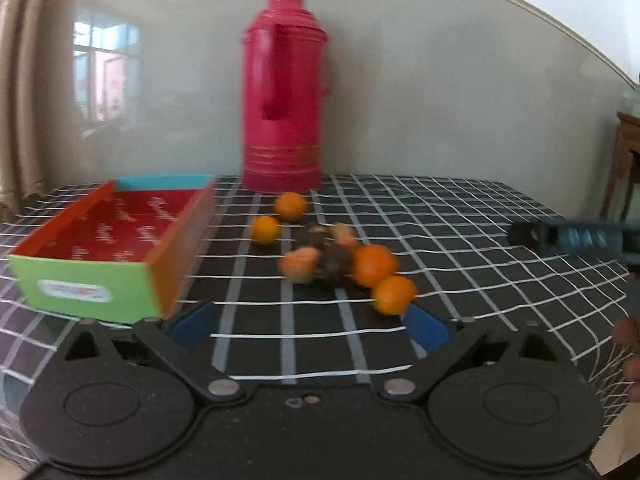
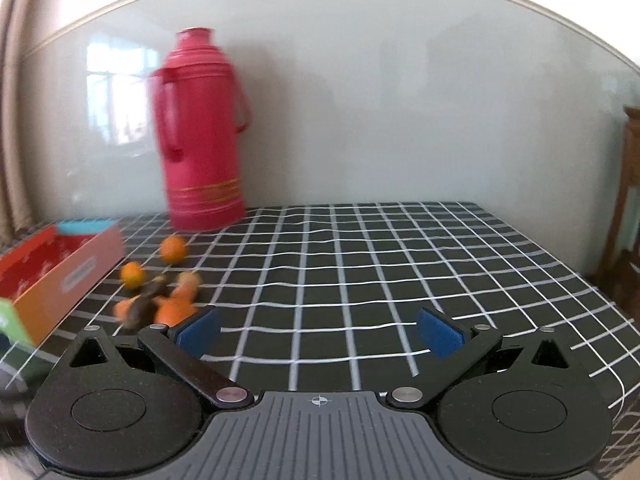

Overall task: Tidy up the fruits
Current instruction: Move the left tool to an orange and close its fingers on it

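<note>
Several small oranges (image 1: 374, 265) and dark brown fruits (image 1: 336, 264) lie in a loose cluster on the checked tablecloth (image 1: 460, 240). Two oranges (image 1: 265, 230) sit apart, nearer the box. An open colourful box (image 1: 116, 240) with a red inside stands at the left and holds nothing I can see. My left gripper (image 1: 310, 326) is open and empty, just in front of the cluster. My right gripper (image 2: 318, 332) is open and empty, with the fruit cluster (image 2: 160, 304) just left of its left finger. The box also shows in the right wrist view (image 2: 60, 276). Both views are motion-blurred.
A tall red thermos (image 1: 286, 96) stands at the back by the wall, behind the fruits; it also shows in the right wrist view (image 2: 200, 132). The right gripper's body (image 1: 572, 236) shows at the right of the left wrist view. A wooden piece of furniture (image 2: 632, 184) stands past the table's right edge.
</note>
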Demonstrator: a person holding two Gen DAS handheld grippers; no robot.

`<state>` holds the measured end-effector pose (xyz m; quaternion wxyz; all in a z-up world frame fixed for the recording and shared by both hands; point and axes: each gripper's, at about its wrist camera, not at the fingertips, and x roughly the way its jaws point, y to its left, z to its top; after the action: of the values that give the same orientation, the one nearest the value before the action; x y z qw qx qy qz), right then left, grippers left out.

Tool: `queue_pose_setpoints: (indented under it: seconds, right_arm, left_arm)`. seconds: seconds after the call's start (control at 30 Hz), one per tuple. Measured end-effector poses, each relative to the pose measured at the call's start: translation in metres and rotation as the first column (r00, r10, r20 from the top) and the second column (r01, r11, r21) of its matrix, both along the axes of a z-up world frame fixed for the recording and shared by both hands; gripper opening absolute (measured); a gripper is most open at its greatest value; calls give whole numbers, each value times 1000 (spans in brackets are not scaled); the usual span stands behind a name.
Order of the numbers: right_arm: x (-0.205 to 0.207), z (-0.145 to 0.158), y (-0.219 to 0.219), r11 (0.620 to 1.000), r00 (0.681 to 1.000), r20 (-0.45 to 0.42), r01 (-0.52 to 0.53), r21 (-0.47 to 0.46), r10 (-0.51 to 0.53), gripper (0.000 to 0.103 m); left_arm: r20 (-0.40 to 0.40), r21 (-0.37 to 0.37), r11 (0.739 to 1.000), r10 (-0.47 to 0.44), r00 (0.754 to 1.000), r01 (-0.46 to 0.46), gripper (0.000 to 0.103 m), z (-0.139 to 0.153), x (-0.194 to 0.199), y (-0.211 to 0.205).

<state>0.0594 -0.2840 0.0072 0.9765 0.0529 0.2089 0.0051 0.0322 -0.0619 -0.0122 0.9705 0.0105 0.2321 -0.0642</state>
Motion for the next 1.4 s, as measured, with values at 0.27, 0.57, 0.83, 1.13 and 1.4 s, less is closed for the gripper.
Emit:
queue_pose_setpoints:
  seconds: [0.27,0.57,0.83,1.13,1.4]
  right_arm:
    - [19,-4,-17,999,1000,3,28,39,-29,103]
    - [39,-13,-29,997,998,-36,44,61,-41,103]
    - [43,-17,-9,1000,998,-58,6,14,-5,103]
    - [43,-10,37,999,999,-15,-47,12,47,103]
    - [42,-7,58,998,998,16,-60,-27,60,103]
  left_arm:
    - [-65,25,998,-55,996,56,55,-20,36,-45]
    - [-91,46,996,-68,994,73,27,-31,57,-59]
    - [-64,37,997,-70,996,73,26,-24,51,-50]
    - [72,49,997,51,996,-54,18,15,38,21]
    - [29,10,999,49,998,-49,35,6,29,41]
